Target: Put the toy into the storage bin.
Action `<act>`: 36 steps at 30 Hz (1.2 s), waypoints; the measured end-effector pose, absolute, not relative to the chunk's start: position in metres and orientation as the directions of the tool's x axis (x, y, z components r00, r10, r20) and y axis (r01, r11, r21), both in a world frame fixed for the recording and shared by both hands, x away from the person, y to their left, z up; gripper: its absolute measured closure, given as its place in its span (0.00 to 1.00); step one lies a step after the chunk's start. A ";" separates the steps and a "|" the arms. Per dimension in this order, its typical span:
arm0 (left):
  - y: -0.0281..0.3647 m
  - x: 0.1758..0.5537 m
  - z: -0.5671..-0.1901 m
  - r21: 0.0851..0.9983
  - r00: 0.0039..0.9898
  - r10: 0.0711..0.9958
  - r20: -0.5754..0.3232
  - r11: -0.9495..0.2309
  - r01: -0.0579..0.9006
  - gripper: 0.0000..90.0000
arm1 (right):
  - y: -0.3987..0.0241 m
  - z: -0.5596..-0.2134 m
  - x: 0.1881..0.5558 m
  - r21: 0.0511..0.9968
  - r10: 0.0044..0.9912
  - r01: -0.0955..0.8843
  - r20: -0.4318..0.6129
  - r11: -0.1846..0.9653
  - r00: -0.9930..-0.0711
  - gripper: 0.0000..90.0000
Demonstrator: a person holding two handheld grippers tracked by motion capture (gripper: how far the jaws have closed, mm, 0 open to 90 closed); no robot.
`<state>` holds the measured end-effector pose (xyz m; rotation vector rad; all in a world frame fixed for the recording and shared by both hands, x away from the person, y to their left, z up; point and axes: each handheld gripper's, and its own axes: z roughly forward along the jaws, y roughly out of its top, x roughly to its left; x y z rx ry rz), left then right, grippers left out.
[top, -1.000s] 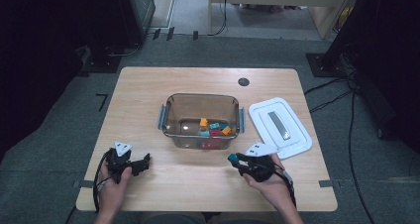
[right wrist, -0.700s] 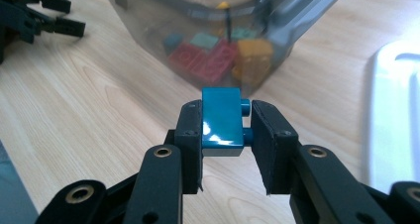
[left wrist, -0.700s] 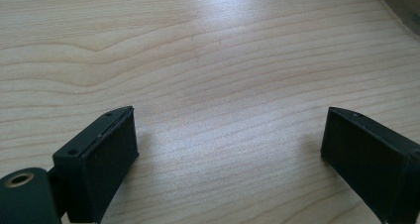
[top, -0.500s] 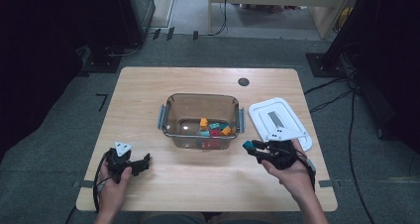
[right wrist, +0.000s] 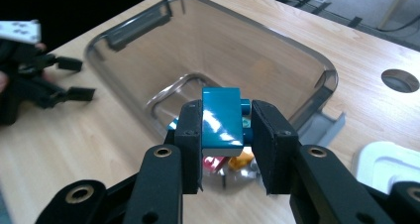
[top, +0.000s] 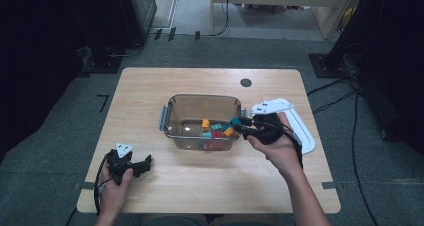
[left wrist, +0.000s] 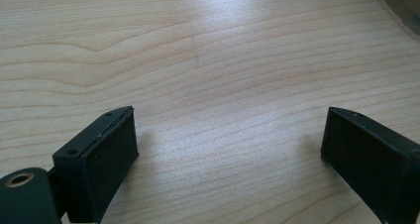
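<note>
The right tongs (right wrist: 227, 130) pinch a teal block (right wrist: 222, 120) between their pads, held over the near rim of the clear tub (right wrist: 317, 68). The left tongs (left wrist: 228, 154) are spread wide with nothing between them, low over the bare bench (left wrist: 208, 55).

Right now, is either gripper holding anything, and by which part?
The right gripper clamps a teal block by its two flat side faces, above the clear bin. The left gripper is open, holding nothing.
</note>
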<state>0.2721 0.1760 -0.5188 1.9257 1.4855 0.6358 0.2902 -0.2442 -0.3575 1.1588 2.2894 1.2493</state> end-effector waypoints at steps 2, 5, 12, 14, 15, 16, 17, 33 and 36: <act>0.176 0.272 -0.519 0.722 0.252 0.968 0.003 -0.177 0.669 0.08 | -0.238 -0.361 0.300 0.796 0.765 0.529 0.135 0.295 -0.630 0.75; 0.176 0.272 -0.519 0.721 0.252 0.968 0.004 -0.178 0.670 0.08 | -0.229 -0.364 0.313 0.789 0.767 0.539 0.141 0.295 -0.626 0.75; 0.176 0.272 -0.519 0.722 0.252 0.968 0.004 -0.177 0.669 0.08 | -0.209 -0.367 0.332 0.769 0.759 0.565 0.167 0.300 -0.629 0.65; 0.176 0.272 -0.519 0.722 0.252 0.968 0.004 -0.177 0.669 0.08 | -0.207 -0.366 0.331 0.766 0.752 0.561 0.162 0.313 -0.640 0.58; 0.176 0.272 -0.519 0.722 0.252 0.968 0.004 -0.177 0.669 0.08 | -0.207 -0.365 0.330 0.769 0.750 0.557 0.159 0.314 -0.642 0.55; 0.176 0.272 -0.519 0.722 0.252 0.968 0.004 -0.177 0.669 0.08 | -0.208 -0.363 0.328 0.773 0.749 0.552 0.157 0.312 -0.644 0.53; 0.176 0.272 -0.519 0.722 0.252 0.968 0.004 -0.177 0.669 0.08 | -0.208 -0.363 0.328 0.773 0.749 0.552 0.157 0.312 -0.644 0.53; 0.176 0.272 -0.519 0.723 0.249 0.968 0.001 -0.173 0.669 0.08 | -0.311 -0.369 0.276 0.816 0.842 0.554 0.177 0.164 -0.510 0.34; 0.176 0.272 -0.519 0.722 0.251 0.968 0.002 -0.175 0.670 0.08 | -0.332 -0.378 0.271 0.811 0.866 0.568 0.179 0.138 -0.467 0.34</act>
